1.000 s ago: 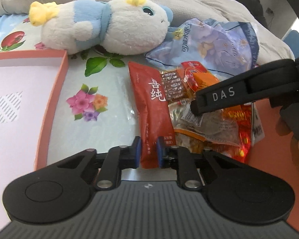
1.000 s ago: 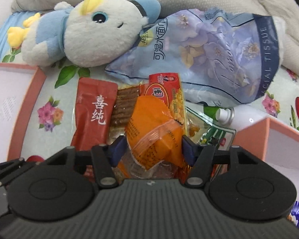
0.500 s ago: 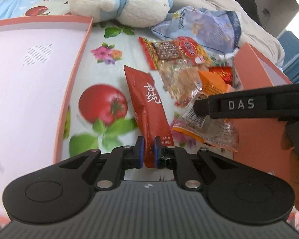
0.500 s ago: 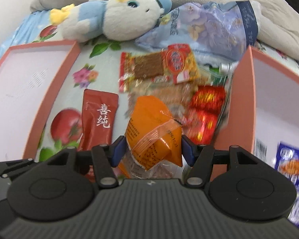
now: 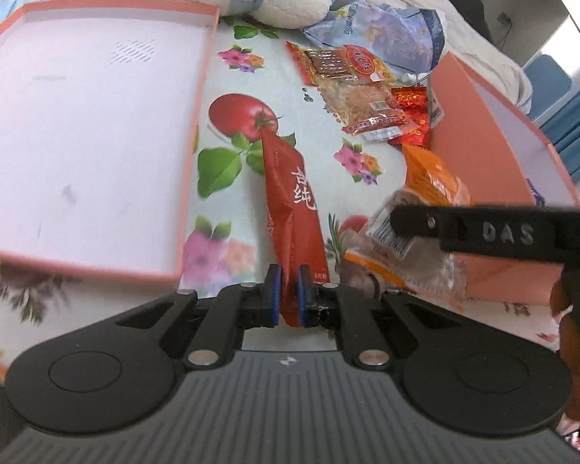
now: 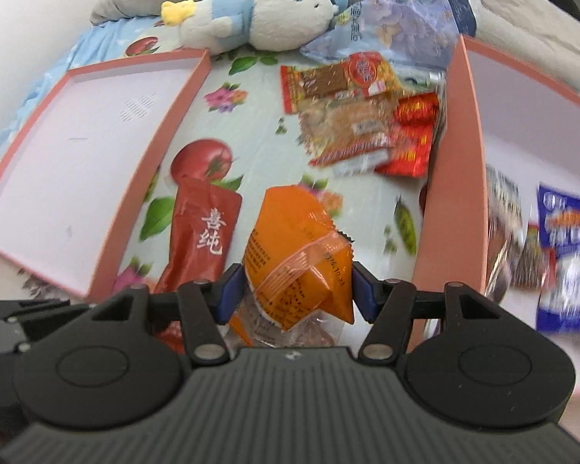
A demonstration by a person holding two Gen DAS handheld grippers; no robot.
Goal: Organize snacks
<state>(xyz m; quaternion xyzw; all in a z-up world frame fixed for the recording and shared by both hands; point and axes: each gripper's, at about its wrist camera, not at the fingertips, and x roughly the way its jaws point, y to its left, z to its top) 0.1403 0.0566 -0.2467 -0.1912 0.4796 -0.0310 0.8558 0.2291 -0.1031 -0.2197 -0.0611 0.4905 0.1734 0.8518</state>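
Note:
My left gripper (image 5: 288, 295) is shut on the bottom edge of a dark red snack pouch (image 5: 294, 208) with white Chinese letters, held above the flowered cloth. The pouch also shows in the right wrist view (image 6: 203, 239). My right gripper (image 6: 295, 290) is shut on an orange snack packet (image 6: 294, 255), lifted beside the left one; the packet shows in the left wrist view (image 5: 433, 181). More snack packets (image 6: 352, 116) lie in a pile farther back. A pink box lid (image 5: 77, 116) lies to the left. A pink box (image 6: 460, 154) on the right holds several snacks (image 6: 568, 247).
A plush toy (image 6: 266, 15) and a blue tissue pack (image 6: 406, 19) lie at the far edge against a grey blanket. The flowered cloth (image 5: 243, 116) shows between the lid and the box.
Both grippers have pulled back and up from the pile, carrying the red pouch and the orange packet. The lid and the box now show more fully.

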